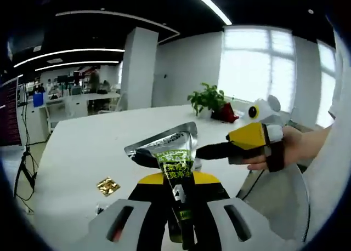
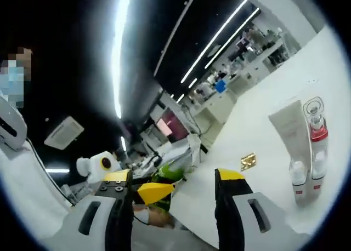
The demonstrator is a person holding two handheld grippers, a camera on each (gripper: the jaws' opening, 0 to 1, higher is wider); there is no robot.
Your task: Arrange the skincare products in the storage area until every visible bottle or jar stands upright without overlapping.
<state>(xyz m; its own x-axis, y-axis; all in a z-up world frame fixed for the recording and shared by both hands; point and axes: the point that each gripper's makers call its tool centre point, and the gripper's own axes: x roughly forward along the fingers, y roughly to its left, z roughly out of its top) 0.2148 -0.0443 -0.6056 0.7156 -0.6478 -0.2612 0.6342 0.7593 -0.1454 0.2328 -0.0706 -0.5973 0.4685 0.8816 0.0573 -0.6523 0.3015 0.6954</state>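
Clamped upright in the left gripper (image 1: 184,218): a green-labelled tube (image 1: 174,163), above the white table (image 1: 82,152). At 3 o'clock, the right gripper (image 1: 204,151), spread wide. Best stood near the bottles (image 2: 308,152) without touching.

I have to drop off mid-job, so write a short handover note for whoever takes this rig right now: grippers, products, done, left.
Left gripper: shut on the silver and green foil sachet, held up above the white table.
Right gripper: open, holding nothing; in the left gripper view it reaches in with its tip at the sachet's edge.
Products: a white squeeze tube and a clear bottle with a red band stand upright close together on the table, with a white bottle below the tube. A small gold foil packet lies flat on the table.
Done: tube and bottles upright.
Left: set the sachet down without overlap; likely deal with the gold packet.
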